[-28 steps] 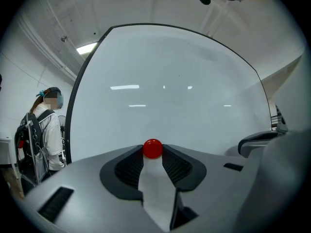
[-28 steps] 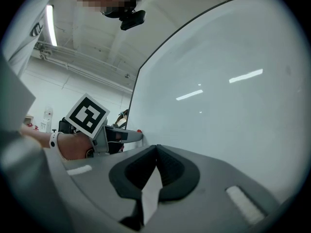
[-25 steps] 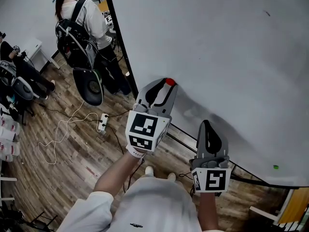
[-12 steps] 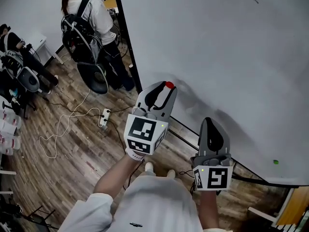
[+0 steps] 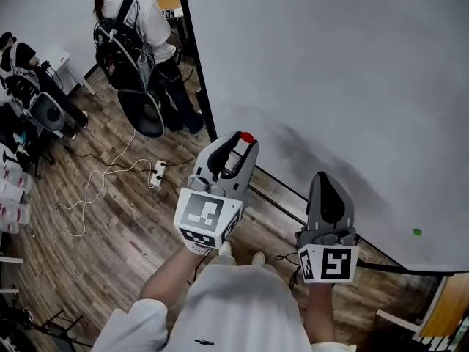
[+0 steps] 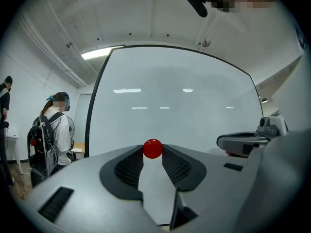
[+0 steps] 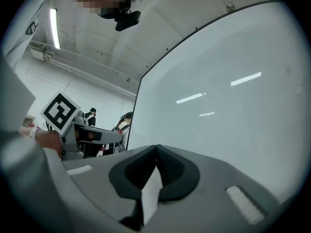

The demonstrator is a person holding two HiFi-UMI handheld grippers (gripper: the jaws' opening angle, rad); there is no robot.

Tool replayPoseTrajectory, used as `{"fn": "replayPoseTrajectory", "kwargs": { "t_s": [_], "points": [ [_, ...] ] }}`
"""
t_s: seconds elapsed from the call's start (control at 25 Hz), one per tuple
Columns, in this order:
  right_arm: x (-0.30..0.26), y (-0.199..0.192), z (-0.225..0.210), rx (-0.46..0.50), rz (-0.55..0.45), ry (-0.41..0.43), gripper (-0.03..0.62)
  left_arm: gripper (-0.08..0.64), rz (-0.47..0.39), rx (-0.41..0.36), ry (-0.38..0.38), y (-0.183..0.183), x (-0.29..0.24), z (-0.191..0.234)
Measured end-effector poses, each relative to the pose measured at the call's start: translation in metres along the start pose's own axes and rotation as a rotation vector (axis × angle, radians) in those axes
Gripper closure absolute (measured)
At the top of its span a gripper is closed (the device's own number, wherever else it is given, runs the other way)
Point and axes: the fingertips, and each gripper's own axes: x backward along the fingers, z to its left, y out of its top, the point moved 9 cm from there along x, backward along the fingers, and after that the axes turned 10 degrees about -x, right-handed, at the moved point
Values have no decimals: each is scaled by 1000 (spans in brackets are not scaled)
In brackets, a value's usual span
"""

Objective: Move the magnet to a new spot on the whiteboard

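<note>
A small round red magnet (image 5: 247,138) sits pinched between the tips of my left gripper (image 5: 243,141), held a little off the whiteboard (image 5: 352,79). In the left gripper view the red magnet (image 6: 152,148) fills the gap at the jaw tips of the left gripper (image 6: 152,150), with the whiteboard (image 6: 170,106) straight ahead. My right gripper (image 5: 325,178) hangs lower and to the right, near the board's bottom edge; its jaws meet at the tips with nothing between them. The right gripper (image 7: 156,148) faces the whiteboard (image 7: 233,96) at a slant.
A black frame edge (image 5: 196,64) bounds the board on the left. A person with a backpack (image 5: 128,35) stands beyond it on the wooden floor (image 5: 110,226), next to a white cable and a power strip (image 5: 156,173). A small green magnet (image 5: 417,232) sticks on the board at lower right.
My left gripper, with the red magnet in it, has drawn back and down from the board. The right gripper has dropped slightly.
</note>
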Motion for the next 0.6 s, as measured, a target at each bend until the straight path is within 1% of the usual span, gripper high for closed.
{"fn": "replayPoseTrajectory", "kwargs": {
  "t_s": [0.16,0.36,0.48,0.6],
  "points": [
    [-13,3,-19,0,6,1,591,437,-3,3,14,8,1,-5],
    [-13,6,-22,12,13,7,591,437,-7,6,31,14,18,-11],
    [-11,1,-26,-2,6,4,591,437,1,9,36,7,21,-16],
    [-7,-3,-21,-14,5,-1,592,437,5,11,25,0,33,-18]
  ]
}}
